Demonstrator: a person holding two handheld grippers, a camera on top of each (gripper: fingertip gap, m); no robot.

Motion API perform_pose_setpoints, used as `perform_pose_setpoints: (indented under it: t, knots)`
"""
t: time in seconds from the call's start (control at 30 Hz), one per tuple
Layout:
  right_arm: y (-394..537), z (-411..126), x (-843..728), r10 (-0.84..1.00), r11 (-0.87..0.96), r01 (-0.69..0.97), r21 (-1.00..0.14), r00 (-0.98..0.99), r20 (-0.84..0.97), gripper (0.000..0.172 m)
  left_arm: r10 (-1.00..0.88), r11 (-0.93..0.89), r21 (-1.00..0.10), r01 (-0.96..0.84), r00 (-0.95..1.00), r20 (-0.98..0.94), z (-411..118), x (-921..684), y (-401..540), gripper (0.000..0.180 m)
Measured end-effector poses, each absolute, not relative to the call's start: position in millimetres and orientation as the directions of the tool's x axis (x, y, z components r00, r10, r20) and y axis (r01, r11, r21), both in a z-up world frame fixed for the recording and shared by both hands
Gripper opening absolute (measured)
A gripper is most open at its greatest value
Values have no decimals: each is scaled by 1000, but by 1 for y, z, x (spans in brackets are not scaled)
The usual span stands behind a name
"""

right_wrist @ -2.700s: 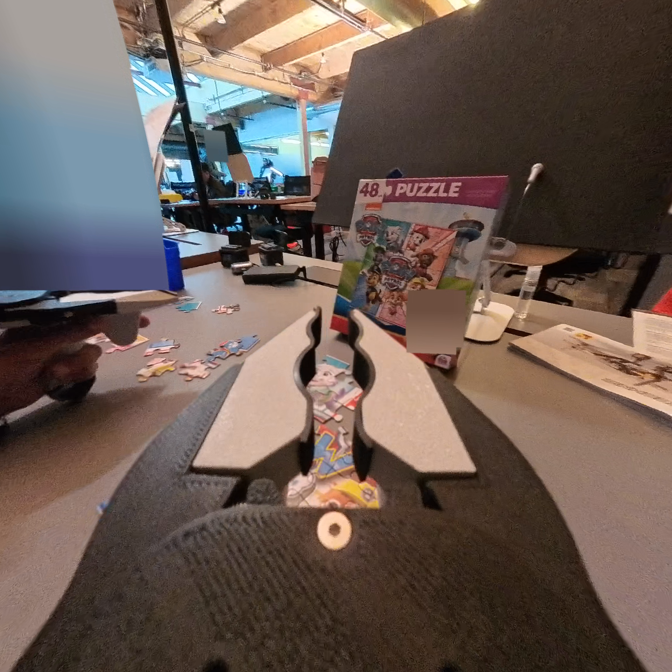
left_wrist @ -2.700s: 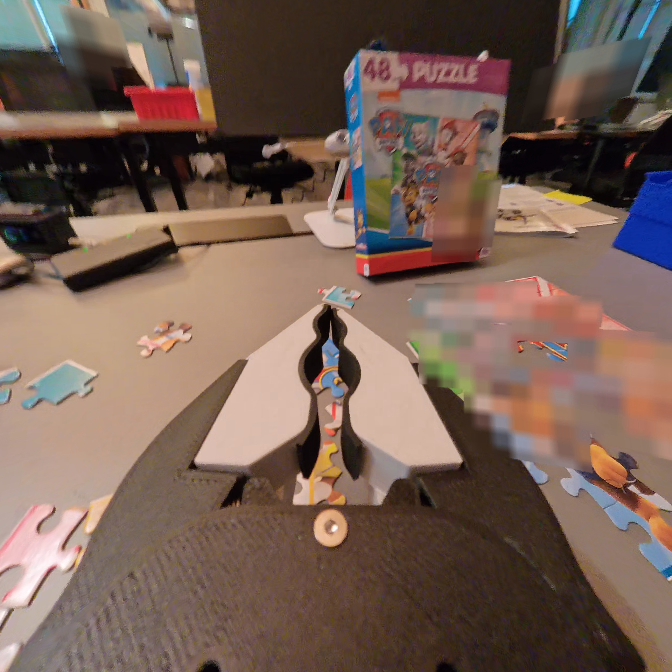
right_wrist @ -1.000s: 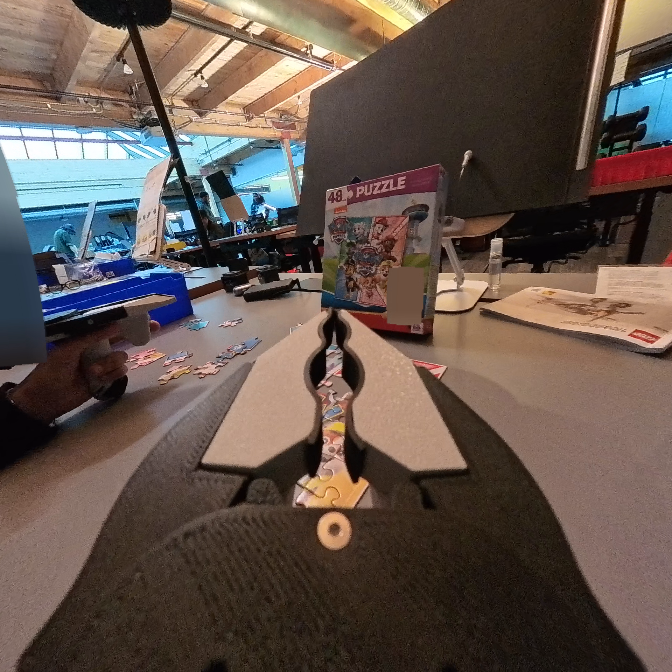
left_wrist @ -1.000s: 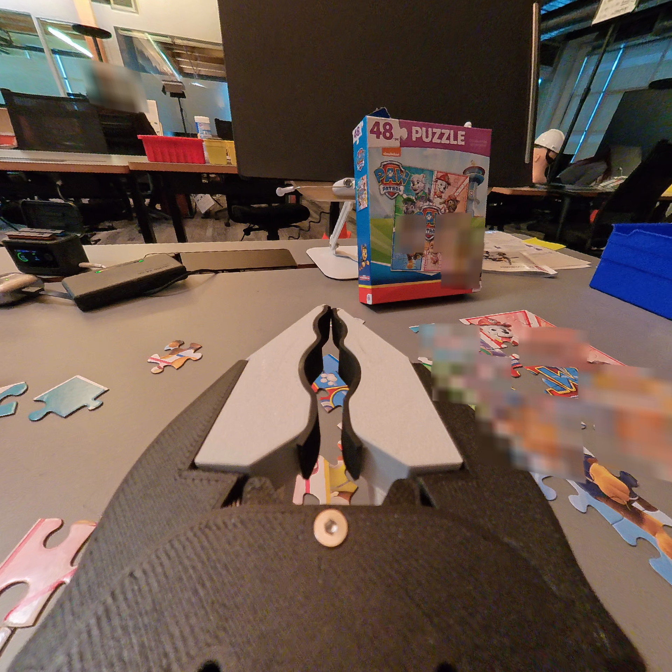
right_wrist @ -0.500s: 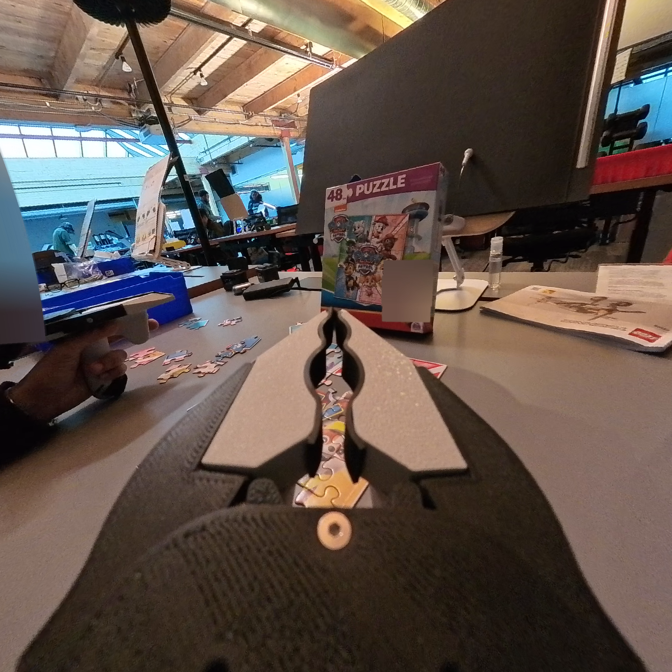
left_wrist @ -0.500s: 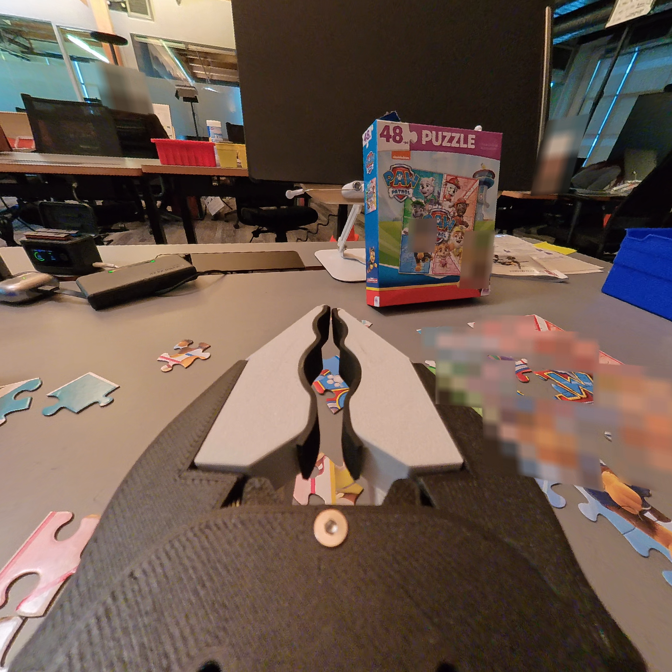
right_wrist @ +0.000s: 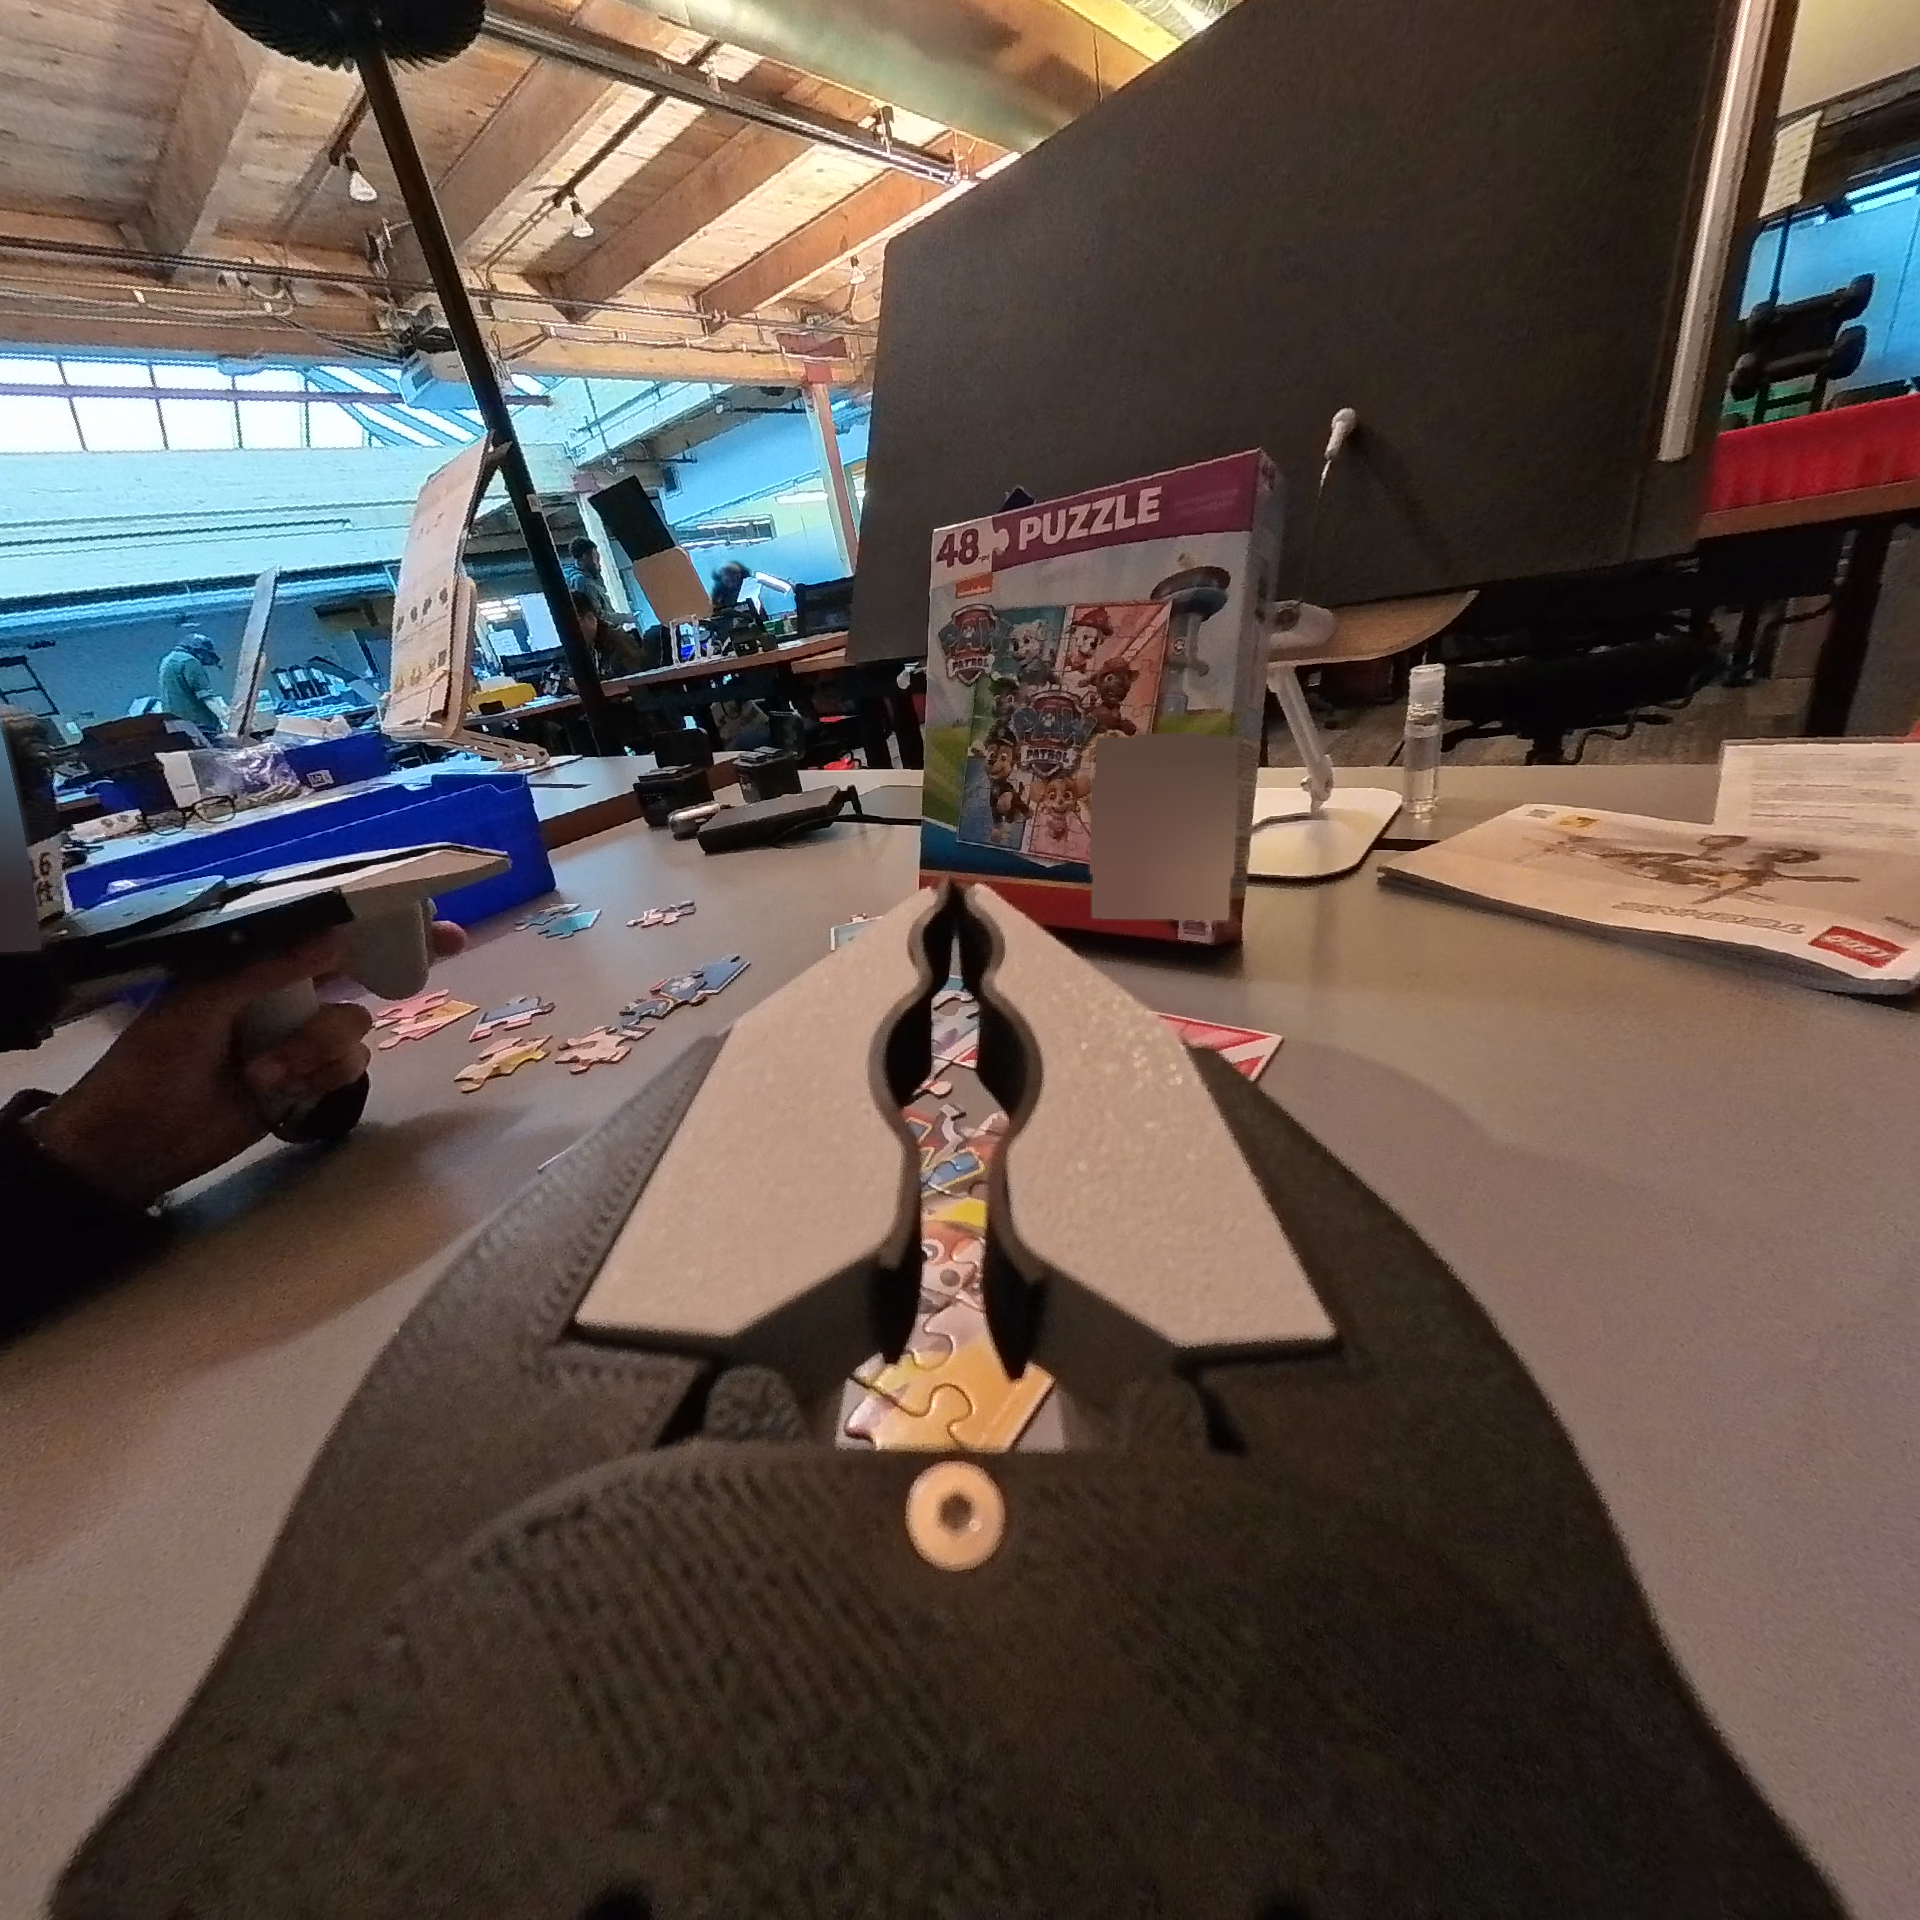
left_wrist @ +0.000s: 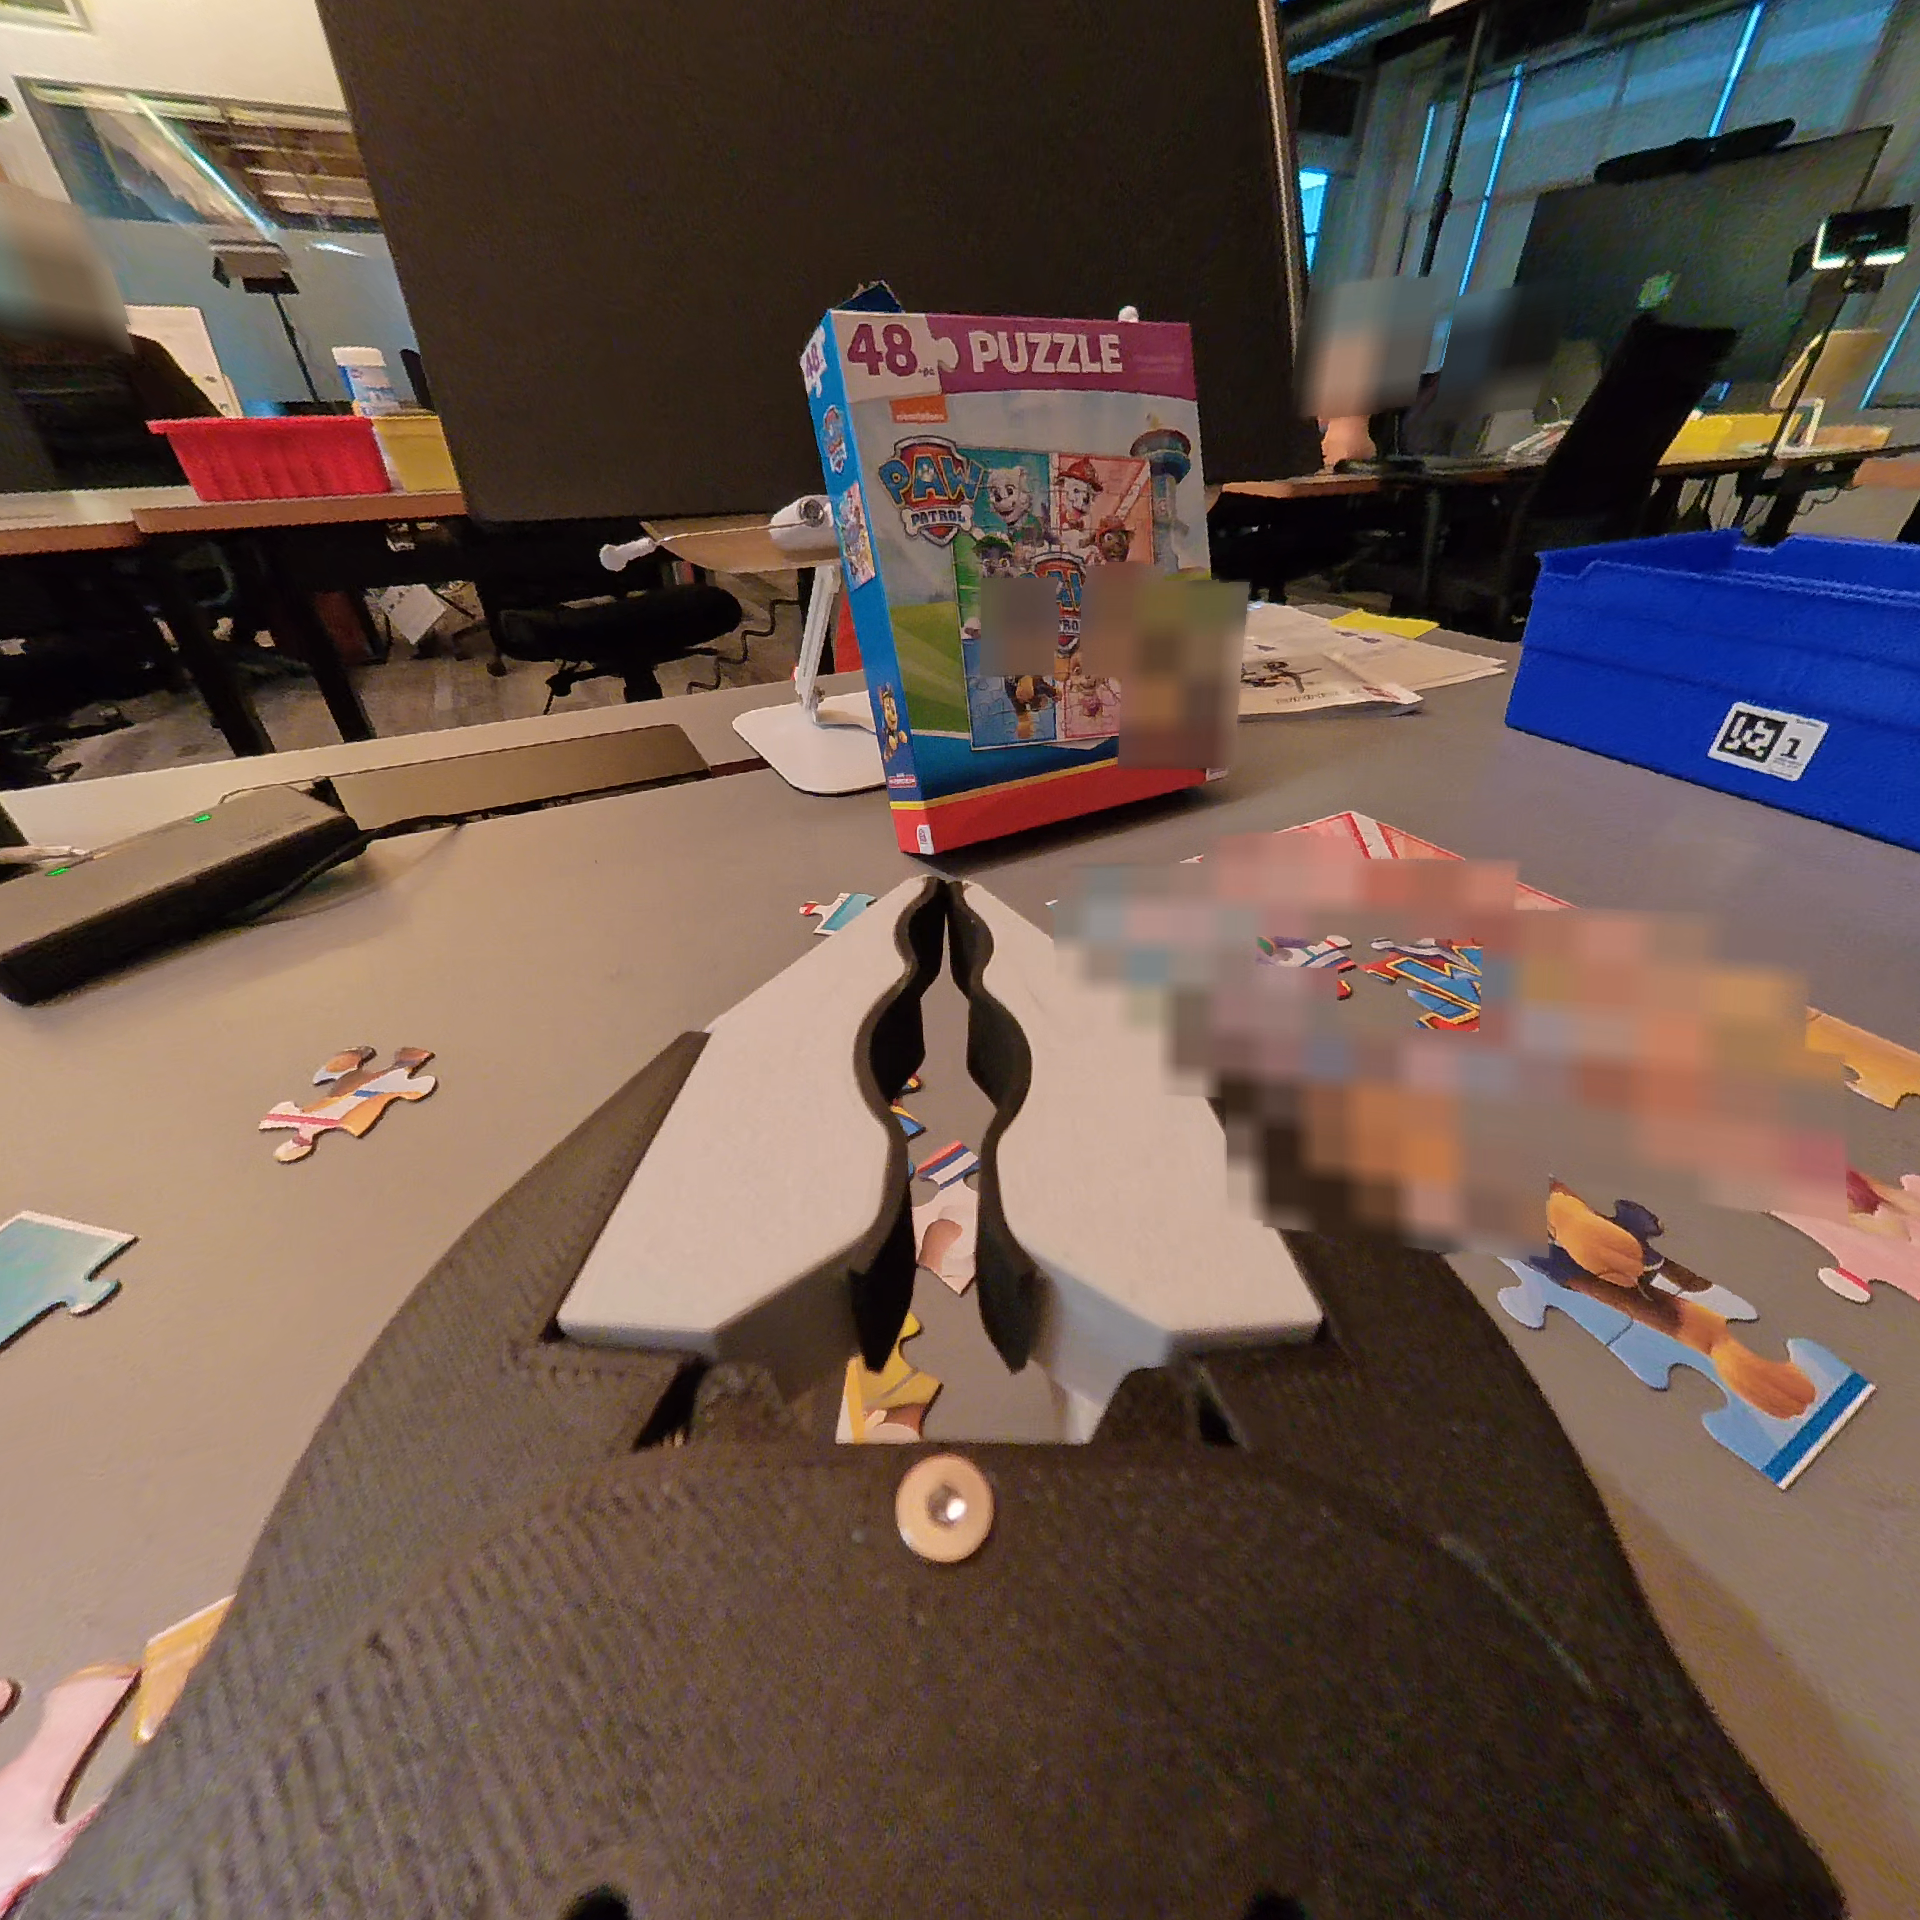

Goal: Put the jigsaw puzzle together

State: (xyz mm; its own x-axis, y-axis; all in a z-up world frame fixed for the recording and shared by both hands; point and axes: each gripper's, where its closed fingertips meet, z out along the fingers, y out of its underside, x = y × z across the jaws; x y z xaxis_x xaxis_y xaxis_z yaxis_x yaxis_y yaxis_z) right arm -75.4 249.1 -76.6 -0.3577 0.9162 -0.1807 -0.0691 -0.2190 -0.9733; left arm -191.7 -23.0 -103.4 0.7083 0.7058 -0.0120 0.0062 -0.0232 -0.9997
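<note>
Your L gripper (left_wrist: 945,894) tips together, bare, above loose puzzle pcs (left_wrist: 348,1096); R gripper (right_wrist: 954,902) tips together, bare, over joined pcs (right_wrist: 951,1392); puzzle box (right_wrist: 1091,686) far

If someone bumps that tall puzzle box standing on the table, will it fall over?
Probably yes. The puzzle box stands upright on a narrow bottom edge, so a push near its top would likely tip it. Many puzzle pieces lie out on the table, so the box is probably fairly empty and light, and might slide too.

A puzzle box (left_wrist: 1023,582) stands on the table (left_wrist: 582,997) behind scattered puzzle pieces (left_wrist: 348,1099).
</note>
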Motion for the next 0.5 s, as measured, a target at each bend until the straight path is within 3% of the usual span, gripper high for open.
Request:
perform_pose_setpoints:
  t: [0.17,0.3,0.5]
  knots:
    - [249,-77,-75,915,-222,-68,-973,-359,-184,0,675,-10,-1000,5,738,-3,-102,-188,-19,0]
    - [249,-77,-76,914,-224,-63,-973,-360,-187,0,514,-54,-999,2,857,-26,-107,-160,14,0]
    - [250,-80,-78,923,-203,-58,-978,-345,-171,0,509,-108,-993,-40,856,-90,-111,-155,21,0]
